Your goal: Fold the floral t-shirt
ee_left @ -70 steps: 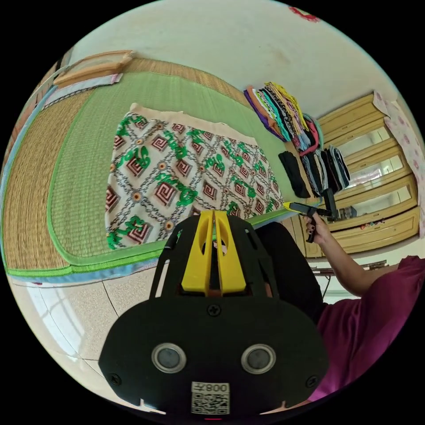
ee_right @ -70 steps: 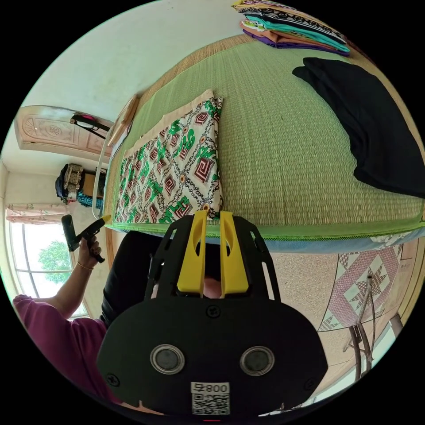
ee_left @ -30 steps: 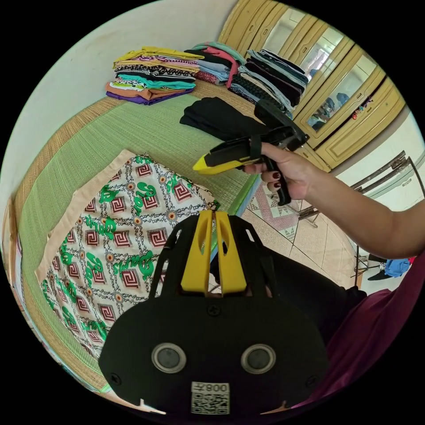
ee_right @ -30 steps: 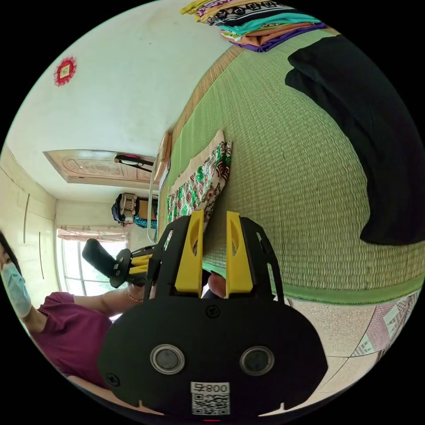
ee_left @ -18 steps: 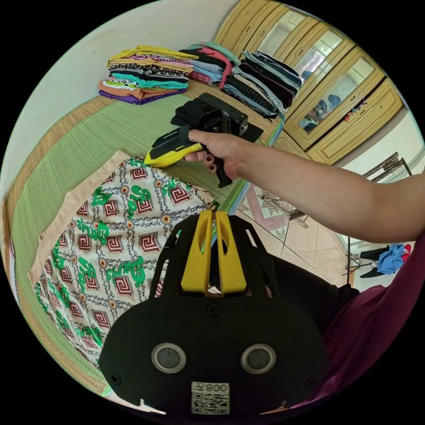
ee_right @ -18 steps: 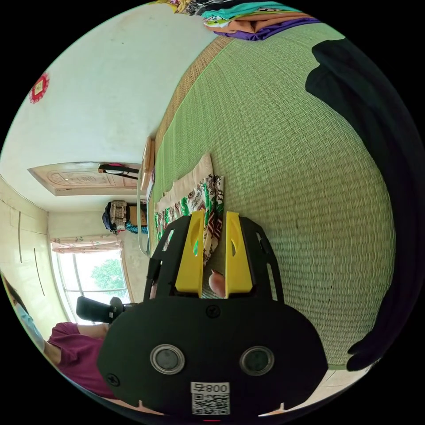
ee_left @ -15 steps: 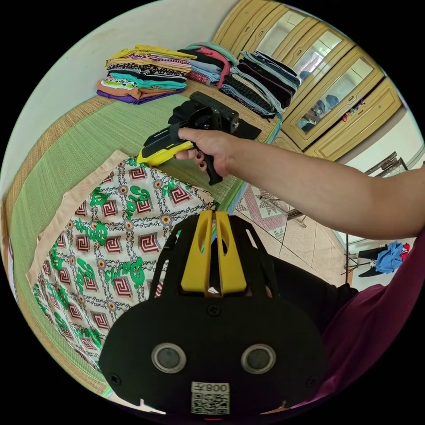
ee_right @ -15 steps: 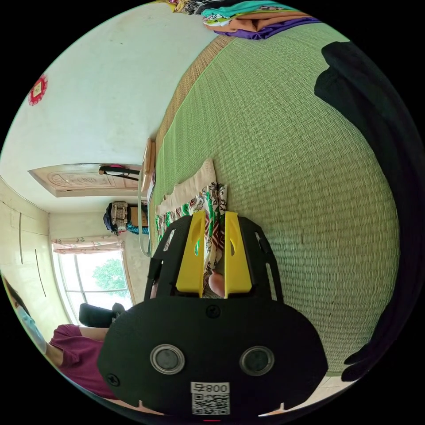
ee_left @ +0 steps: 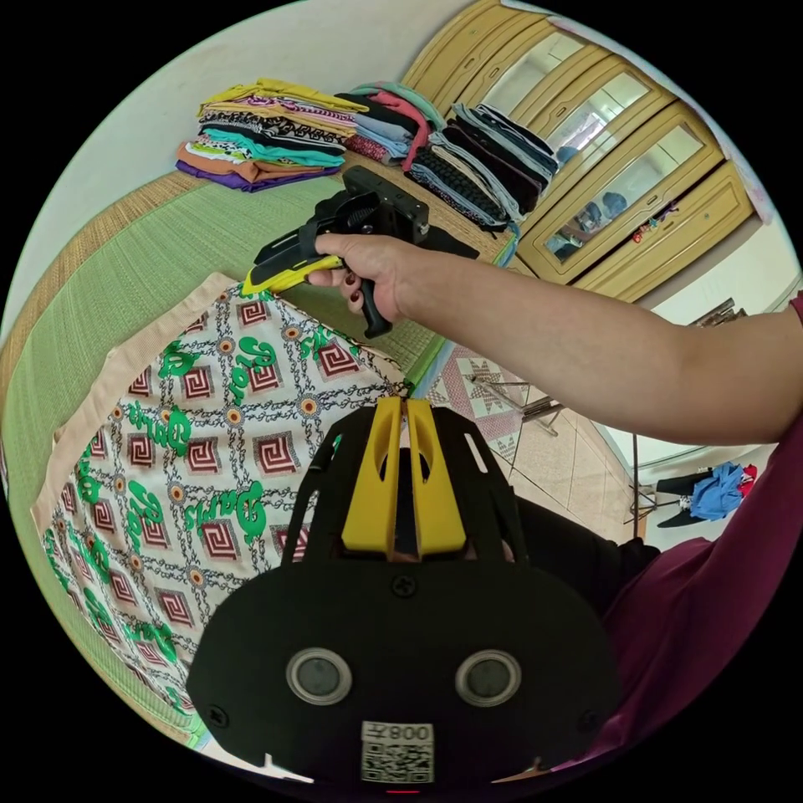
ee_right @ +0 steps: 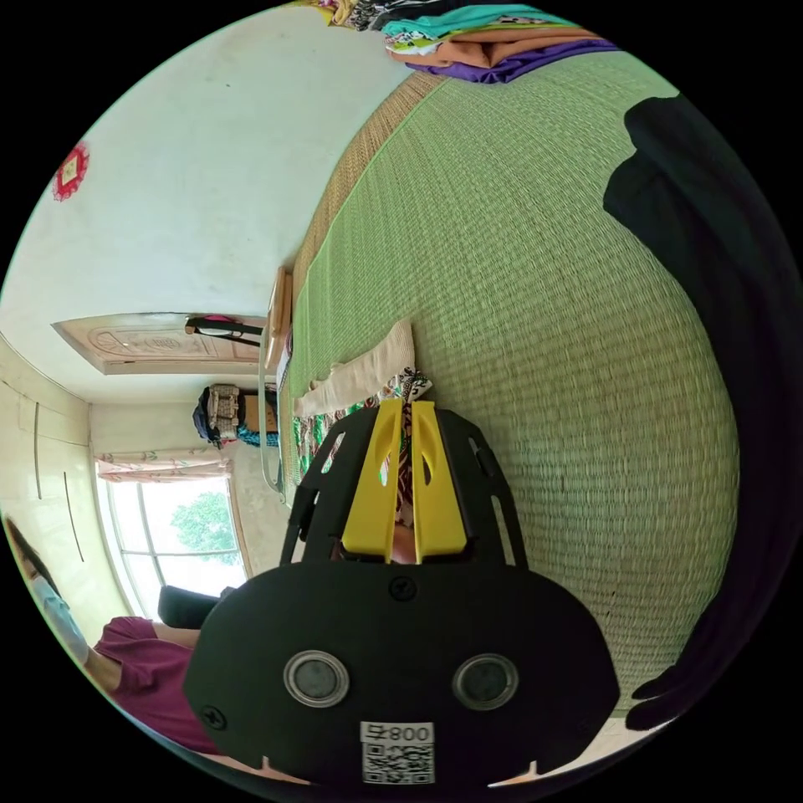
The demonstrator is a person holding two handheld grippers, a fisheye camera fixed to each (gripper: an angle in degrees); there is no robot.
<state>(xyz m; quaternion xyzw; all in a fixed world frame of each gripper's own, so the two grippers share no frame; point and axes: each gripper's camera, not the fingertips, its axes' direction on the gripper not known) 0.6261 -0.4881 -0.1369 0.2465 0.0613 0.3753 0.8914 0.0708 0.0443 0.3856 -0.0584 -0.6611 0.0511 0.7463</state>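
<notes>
The floral t-shirt (ee_left: 192, 435), white with green and maroon print and a beige back edge, lies flat on the green mat (ee_left: 125, 268). My left gripper (ee_left: 404, 403) hovers with its jaws shut together just short of the shirt's near corner, nothing visibly between them. In the left gripper view a hand holds my right gripper (ee_left: 251, 286) at the shirt's far corner. In the right gripper view, my right gripper (ee_right: 404, 405) is shut on that edge of the floral t-shirt (ee_right: 360, 376), and printed cloth shows between the jaws.
Folded clothes stacks (ee_left: 268, 134) and darker piles (ee_left: 477, 159) sit at the mat's far end before a wooden wardrobe (ee_left: 619, 167). A black garment (ee_right: 711, 251) lies on the mat to the right. The person's arm (ee_left: 569, 351) crosses above the tiled floor (ee_left: 569, 468).
My right gripper reached across to the shirt's far corner and went from open to shut on the cloth. The left gripper stayed shut near the near corner.
</notes>
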